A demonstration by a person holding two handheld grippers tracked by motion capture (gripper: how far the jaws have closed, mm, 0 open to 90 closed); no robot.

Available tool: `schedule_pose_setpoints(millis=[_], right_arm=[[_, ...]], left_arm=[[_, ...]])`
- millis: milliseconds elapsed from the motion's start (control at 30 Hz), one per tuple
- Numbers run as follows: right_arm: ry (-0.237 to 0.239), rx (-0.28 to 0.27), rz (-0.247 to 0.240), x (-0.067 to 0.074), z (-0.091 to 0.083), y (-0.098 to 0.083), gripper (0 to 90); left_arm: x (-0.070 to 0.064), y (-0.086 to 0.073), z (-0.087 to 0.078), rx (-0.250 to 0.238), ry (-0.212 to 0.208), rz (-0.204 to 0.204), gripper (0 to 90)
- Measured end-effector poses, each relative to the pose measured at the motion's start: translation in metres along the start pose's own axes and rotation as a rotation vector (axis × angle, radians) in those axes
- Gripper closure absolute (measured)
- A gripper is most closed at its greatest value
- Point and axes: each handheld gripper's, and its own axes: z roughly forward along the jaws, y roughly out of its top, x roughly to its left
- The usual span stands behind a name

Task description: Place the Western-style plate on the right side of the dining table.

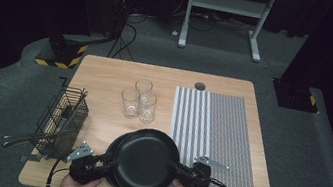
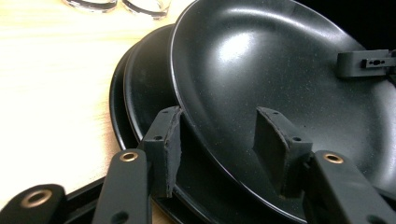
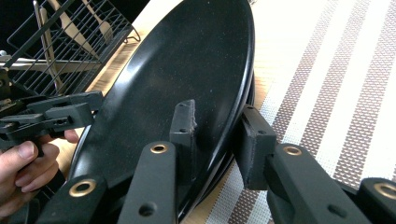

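Both grippers sit at the near edge of the wooden table (image 1: pixel 107 71), one on each side of a stack of black plates. Right gripper (image 3: pixel 217 135): jaws closed on the right rim of the top plate (image 1: pixel 146 161), one pad on its upper face and one beneath; the plate is tilted in the right gripper view. Left gripper (image 2: pixel 219 144): jaws apart, straddling the left rim of the same plate, pads not pressing it. Lower plates (image 2: pixel 140 88) lie flat under it, offset to the left, resting on the table beside the striped placemat (image 1: pixel 219 132). Wire cutlery basket (image 1: pixel 63 120) stands at the left edge, holding utensils. Three clear glasses (image 1: pixel 139 100) are grouped together beyond the plates, well apart from both grippers.
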Motion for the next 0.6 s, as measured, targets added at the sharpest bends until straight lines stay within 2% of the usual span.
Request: schedule_pose_setpoints(millis=[200,600], right_arm=[[-0.001,-0.003,-0.009,0.0001,-0.0002,-0.0003,70.4],[0.007,-0.016,-0.031,0.0006,-0.0016,-0.0021,70.4]], left_arm=[[-0.0032,-0.0006,0.0040,0.014,0.007,0.011,51.3],[-0.0034,-0.0003,0.0050,0.012,0.019,-0.005,52.5]])
